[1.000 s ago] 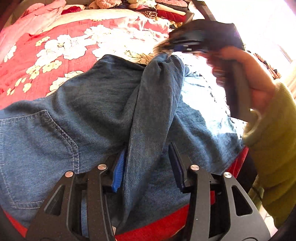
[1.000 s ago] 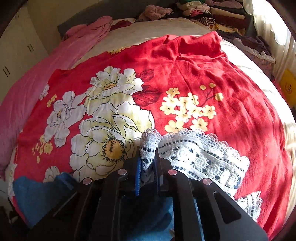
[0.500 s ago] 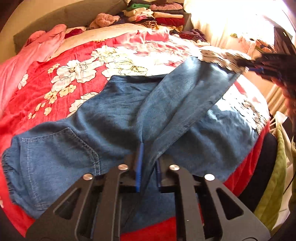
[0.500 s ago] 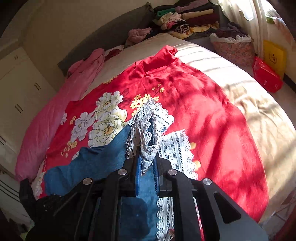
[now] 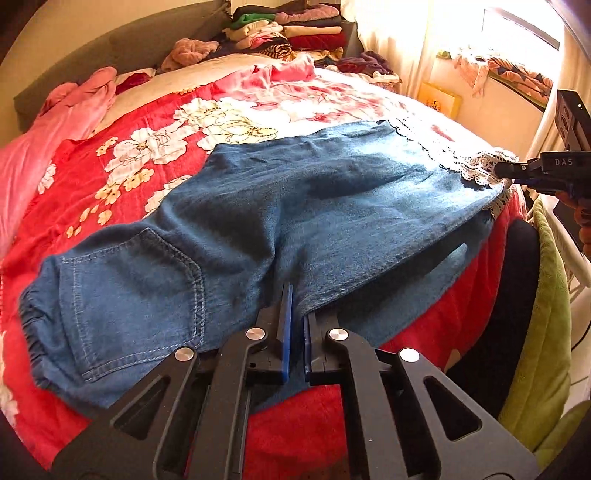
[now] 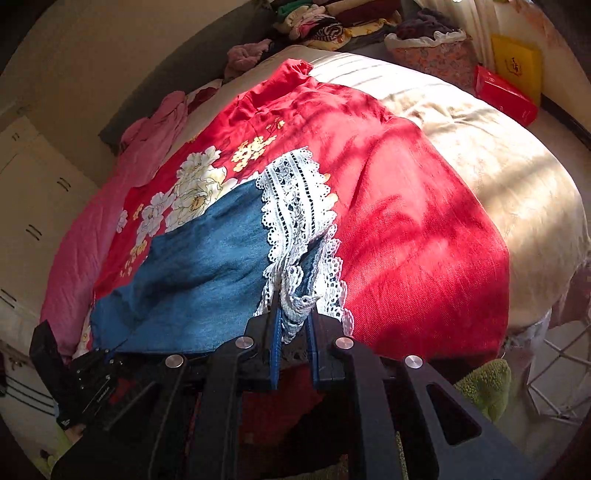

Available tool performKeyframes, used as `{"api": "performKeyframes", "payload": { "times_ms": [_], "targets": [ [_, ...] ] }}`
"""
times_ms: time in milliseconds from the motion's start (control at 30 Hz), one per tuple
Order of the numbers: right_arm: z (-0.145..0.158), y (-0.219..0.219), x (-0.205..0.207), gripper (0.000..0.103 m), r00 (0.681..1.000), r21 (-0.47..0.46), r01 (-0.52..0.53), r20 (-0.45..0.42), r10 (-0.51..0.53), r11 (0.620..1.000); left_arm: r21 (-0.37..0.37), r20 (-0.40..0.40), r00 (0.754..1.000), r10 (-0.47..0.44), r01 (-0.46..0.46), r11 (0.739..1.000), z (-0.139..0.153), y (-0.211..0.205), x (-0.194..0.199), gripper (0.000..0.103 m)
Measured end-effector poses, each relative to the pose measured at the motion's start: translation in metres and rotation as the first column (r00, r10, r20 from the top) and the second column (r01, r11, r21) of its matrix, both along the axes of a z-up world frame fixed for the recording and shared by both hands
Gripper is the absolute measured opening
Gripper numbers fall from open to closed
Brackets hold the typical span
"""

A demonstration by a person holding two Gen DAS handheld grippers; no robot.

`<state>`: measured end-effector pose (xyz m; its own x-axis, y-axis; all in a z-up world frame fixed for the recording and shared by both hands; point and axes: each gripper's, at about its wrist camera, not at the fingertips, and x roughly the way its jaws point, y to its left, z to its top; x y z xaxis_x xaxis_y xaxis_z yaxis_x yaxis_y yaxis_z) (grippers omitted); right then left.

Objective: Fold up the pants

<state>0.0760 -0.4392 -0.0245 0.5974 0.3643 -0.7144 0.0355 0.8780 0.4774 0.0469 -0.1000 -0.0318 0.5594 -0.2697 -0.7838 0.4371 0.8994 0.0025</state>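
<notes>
Here the pants (image 5: pixel 280 206) are lying stretched across the red floral bedspread (image 5: pixel 110 155) on the bed (image 6: pixel 498 177), one leg laid over the other, back pocket (image 5: pixel 136 295) facing up at the waist end. The left gripper (image 5: pixel 295 328) is pinching the denim near the crotch, its fingers (image 5: pixel 284 332) pressing together on the fabric. The right gripper (image 6: pixel 293 328) is clamping the white lace cuffs (image 6: pixel 295 206) at the leg ends, off the bed's near edge. Stacked clothes (image 5: pixel 288 33) are sitting beyond the bed.
</notes>
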Motion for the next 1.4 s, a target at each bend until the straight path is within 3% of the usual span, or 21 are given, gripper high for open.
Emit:
{"api": "performKeyframes", "payload": {
  "times_ms": [300,367,433,467,600,667,800,933,1033,1200,1300,1367,1400],
  "targets": [
    [-0.010,-0.006,-0.004,0.012,0.998,0.019,0.036,-0.057,-0.035,0.999,-0.014,-0.061,0.998,-0.014,0.013,1.000,-0.012,0.007,-0.005,0.003],
    [-0.006,-0.009,-0.009,0.016,0.997,0.009,0.052,-0.052,-0.051,0.999,-0.014,-0.077,0.997,-0.016,0.015,1.000,-0.017,0.006,-0.007,0.003],
    [0.005,-0.012,-0.017,0.033,0.996,-0.032,0.089,-0.028,-0.090,0.995,-0.015,-0.082,0.996,-0.019,0.018,1.000,-0.017,0.006,-0.009,0.004],
    [0.010,-0.014,-0.019,0.037,0.994,-0.047,0.104,-0.013,-0.105,0.993,-0.019,-0.086,0.996,-0.021,0.020,1.000,-0.016,0.007,-0.010,0.005],
    [0.030,-0.008,-0.029,0.038,0.994,-0.093,0.097,0.051,-0.092,0.991,-0.055,-0.073,0.997,-0.020,0.016,0.998,-0.004,0.017,-0.021,0.029],
    [0.035,0.006,-0.028,0.039,0.996,-0.111,0.057,0.071,-0.049,0.992,-0.073,-0.063,0.998,0.002,-0.006,0.997,0.005,0.028,-0.025,0.035],
    [0.031,0.042,-0.017,0.046,0.997,-0.173,-0.036,0.066,0.048,0.984,-0.098,-0.028,0.992,0.123,-0.126,0.987,0.025,0.065,-0.026,0.061],
    [0.017,0.065,-0.007,0.049,0.993,-0.207,-0.103,0.035,0.113,0.973,-0.126,-0.008,0.958,0.288,-0.286,0.950,0.042,0.112,-0.019,0.081],
    [0.009,0.070,-0.001,0.052,0.992,-0.238,-0.118,0.017,0.126,0.964,-0.128,-0.019,0.915,0.404,-0.403,0.906,0.043,0.148,-0.011,0.084],
    [-0.002,0.064,0.000,0.053,0.993,-0.251,-0.114,-0.017,0.113,0.961,-0.166,-0.120,0.831,0.543,-0.556,0.815,0.024,0.196,0.006,0.084],
    [-0.005,0.060,0.002,0.053,0.993,-0.248,-0.116,-0.032,0.111,0.962,-0.160,-0.154,0.807,0.570,-0.589,0.792,0.012,0.208,0.013,0.083],
    [-0.007,0.061,0.003,0.053,0.993,-0.245,-0.117,-0.040,0.110,0.963,-0.152,-0.166,0.810,0.562,-0.584,0.797,0.006,0.206,0.018,0.036],
    [-0.008,0.061,0.003,0.053,0.993,-0.245,-0.118,-0.046,0.110,0.962,-0.162,-0.176,0.819,0.546,-0.571,0.805,0.005,0.202,0.020,0.031]
  ]
}}
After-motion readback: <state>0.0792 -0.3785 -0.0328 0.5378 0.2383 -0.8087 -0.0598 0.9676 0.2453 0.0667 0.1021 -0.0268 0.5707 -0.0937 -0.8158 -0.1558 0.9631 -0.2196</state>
